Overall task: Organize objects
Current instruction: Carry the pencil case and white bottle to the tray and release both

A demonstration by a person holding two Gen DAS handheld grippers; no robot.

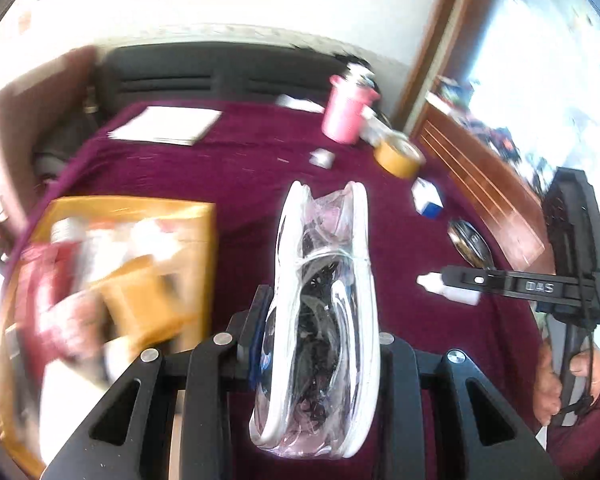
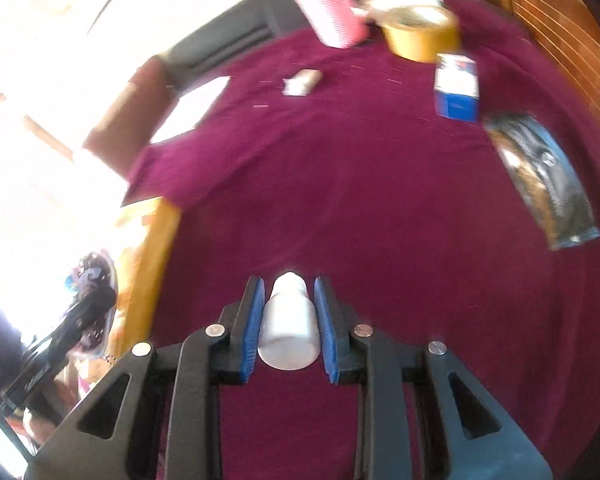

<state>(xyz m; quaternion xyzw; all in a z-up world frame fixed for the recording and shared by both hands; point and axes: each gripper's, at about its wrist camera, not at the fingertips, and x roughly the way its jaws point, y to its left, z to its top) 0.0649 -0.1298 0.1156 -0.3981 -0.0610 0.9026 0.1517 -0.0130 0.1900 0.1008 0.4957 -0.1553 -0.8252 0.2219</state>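
Left tool (image 1: 320, 320) around pouch (image 1: 320, 312)

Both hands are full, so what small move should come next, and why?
Probably carry the clear plastic zip pouch, shut in the left hand-held gripper, sideways over the open yellow cardboard box to its left. The box already holds items, and the right hand-held gripper grips a small white plastic bottle further away.

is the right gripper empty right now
No, the right gripper has a small white bottle sitting between its blue pads, above the maroon cloth.
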